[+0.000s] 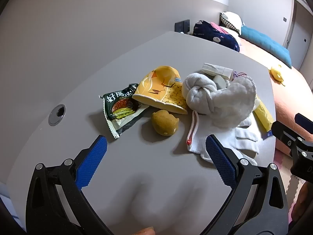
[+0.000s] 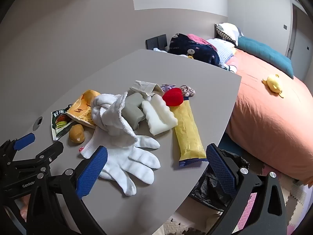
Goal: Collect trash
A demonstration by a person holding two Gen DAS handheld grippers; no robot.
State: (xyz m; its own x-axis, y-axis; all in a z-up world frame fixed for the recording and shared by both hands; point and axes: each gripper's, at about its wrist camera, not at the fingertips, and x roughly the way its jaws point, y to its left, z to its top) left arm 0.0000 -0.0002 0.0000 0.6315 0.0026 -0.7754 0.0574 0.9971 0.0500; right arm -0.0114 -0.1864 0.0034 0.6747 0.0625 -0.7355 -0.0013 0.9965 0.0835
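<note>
A: How do the claws stand?

B: Both gape wide and hold nothing. The left gripper (image 1: 156, 143) hovers over the grey table (image 1: 125, 74); the right gripper (image 2: 156, 152) hovers at the table's near corner.

A: Count the trash for me.

B: One green snack wrapper (image 1: 119, 107), just ahead of the left gripper's left fingertip. One yellow paper cup (image 1: 162, 90) lies on its side beyond it, its rim resting on the wrapper's edge. One long yellow packet (image 2: 188, 131) lies ahead of the right gripper, between its fingers, its blue end at the table edge. One crumpled paper carton (image 2: 144, 87) sits farther back in the pile.

A: And the rest?

B: One small yellow-brown duck toy (image 1: 165, 124) straight ahead of the left gripper, apart from its fingers. One white glove (image 2: 133, 160) beside the right gripper's left finger; whether they touch, I cannot tell. One knotted white towel (image 2: 111, 115) lies over the glove's cuff. Behind it: one grey block (image 2: 133, 109), one ribbed white foam piece (image 2: 159, 117), one red strawberry toy (image 2: 173, 97).

A: Any bin?

B: One black bin bag (image 2: 211, 186) below the table corner, beneath the right gripper's right finger. One bed (image 2: 270, 121) stands beyond, with one yellow plush (image 2: 273, 84) on it.
</note>
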